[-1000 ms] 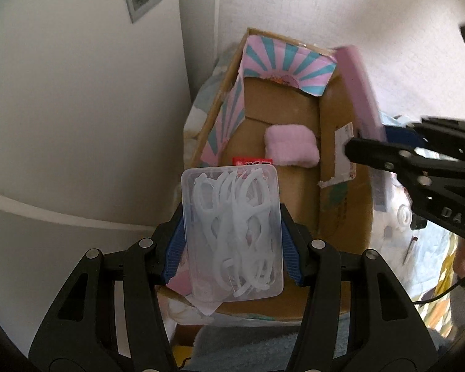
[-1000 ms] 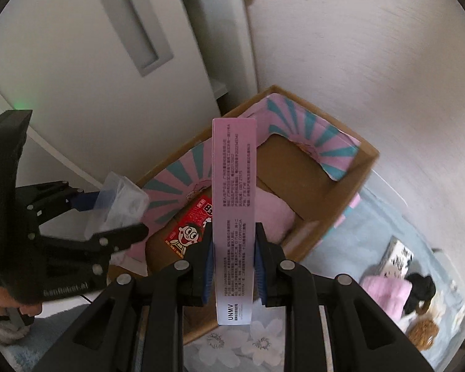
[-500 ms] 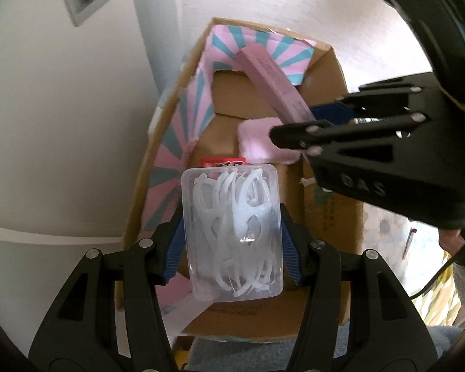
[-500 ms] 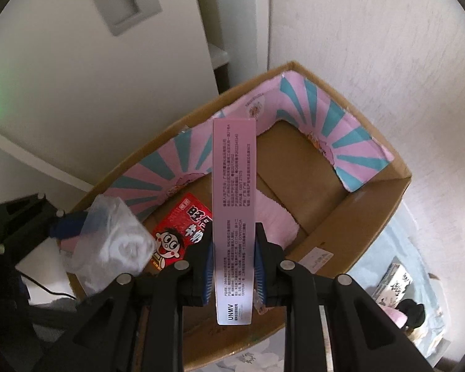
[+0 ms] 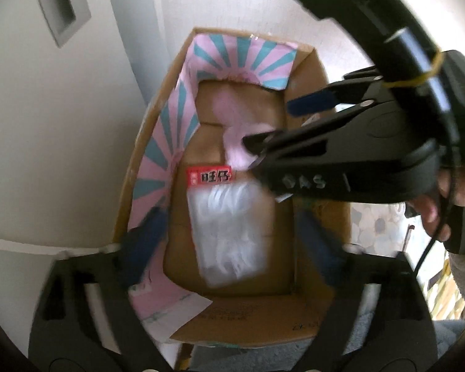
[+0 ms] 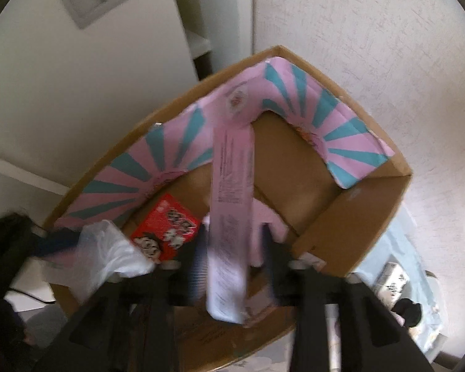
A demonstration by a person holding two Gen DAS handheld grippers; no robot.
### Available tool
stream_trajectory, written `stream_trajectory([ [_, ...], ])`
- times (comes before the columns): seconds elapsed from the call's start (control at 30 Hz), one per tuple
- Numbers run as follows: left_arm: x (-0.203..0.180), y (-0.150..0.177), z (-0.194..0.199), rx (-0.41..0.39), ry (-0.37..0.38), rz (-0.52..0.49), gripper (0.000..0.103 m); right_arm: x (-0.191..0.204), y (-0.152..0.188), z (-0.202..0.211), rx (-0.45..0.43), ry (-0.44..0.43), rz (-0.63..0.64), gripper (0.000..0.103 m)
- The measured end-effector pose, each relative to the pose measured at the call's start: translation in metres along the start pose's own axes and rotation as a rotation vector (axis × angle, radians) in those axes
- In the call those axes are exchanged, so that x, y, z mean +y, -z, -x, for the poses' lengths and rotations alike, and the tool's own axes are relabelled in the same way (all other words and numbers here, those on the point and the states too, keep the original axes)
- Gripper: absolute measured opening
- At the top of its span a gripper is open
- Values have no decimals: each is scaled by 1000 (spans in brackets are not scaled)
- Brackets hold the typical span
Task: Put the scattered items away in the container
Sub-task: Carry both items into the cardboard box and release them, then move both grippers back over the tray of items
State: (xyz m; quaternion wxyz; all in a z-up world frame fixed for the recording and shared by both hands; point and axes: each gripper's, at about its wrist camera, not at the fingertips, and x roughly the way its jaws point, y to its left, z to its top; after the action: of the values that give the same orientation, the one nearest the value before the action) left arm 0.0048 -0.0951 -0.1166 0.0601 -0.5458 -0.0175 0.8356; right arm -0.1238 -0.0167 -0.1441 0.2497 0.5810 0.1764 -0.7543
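Both of your grippers hung over the open brown cardboard box with pink-and-teal striped flaps, and both sets of jaws had just been opening. Your left gripper stood spread wide, its blue pads well clear on either side of the clear plastic case of white floss picks; nothing pressed on the case, which showed blurred inside the box, just below the small red snack packet on the box floor. Your right gripper had parted too, and the long pink printed carton stood between its pads with a gap showing on each side, its top end leaning toward the striped flap at the box's far corner. It was blurred, and whether its lower end touched anything cannot be told.

Beneath that carton, a soft pink cloth pad lay on the box floor beside the red packet. Your hand held the right gripper's handle at the left view's right edge. Outside the box, past its right-hand wall, a pale blue floral cloth carried a small printed box and a black item.
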Motion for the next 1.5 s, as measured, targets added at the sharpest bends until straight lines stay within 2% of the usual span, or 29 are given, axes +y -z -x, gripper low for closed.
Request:
stream_trajectory([
  [0.07,-2,-1,1,0,9,-3,95,-6,2,6,-33,6,-20,71],
  [0.1,-3,0,1,4,11,-1,95,-9,3,9,-47,9,-31,72],
  [0.3,-8,1,4,3,14,-3,95,-16,12,29,-86,12,-79,72],
  [0.43,-12,-2,5,1,10,2,95,-3,18,44,-109,5,-116,72],
  [0.6,-26,-3,15,-30,-4,-23,95,-29,37,57,-152,6,-151,72],
  [0.77,-58,-10,31,-68,37,-86,95,-65,76,79,-170,44,-200,72],
  [0.87,-84,-15,37,-83,61,-132,95,-96,106,95,-179,73,-271,72],
  [1.0,-117,-14,36,-77,114,-173,95,-134,152,120,-205,98,-377,73],
  [1.1,-142,-11,30,-67,112,-221,95,-158,187,133,-204,137,-442,73],
  [1.33,-186,-15,10,-33,144,-261,95,-193,256,133,-184,159,-575,73],
  [1.5,-204,-29,-24,45,148,-231,95,-203,276,112,-168,132,-645,73],
])
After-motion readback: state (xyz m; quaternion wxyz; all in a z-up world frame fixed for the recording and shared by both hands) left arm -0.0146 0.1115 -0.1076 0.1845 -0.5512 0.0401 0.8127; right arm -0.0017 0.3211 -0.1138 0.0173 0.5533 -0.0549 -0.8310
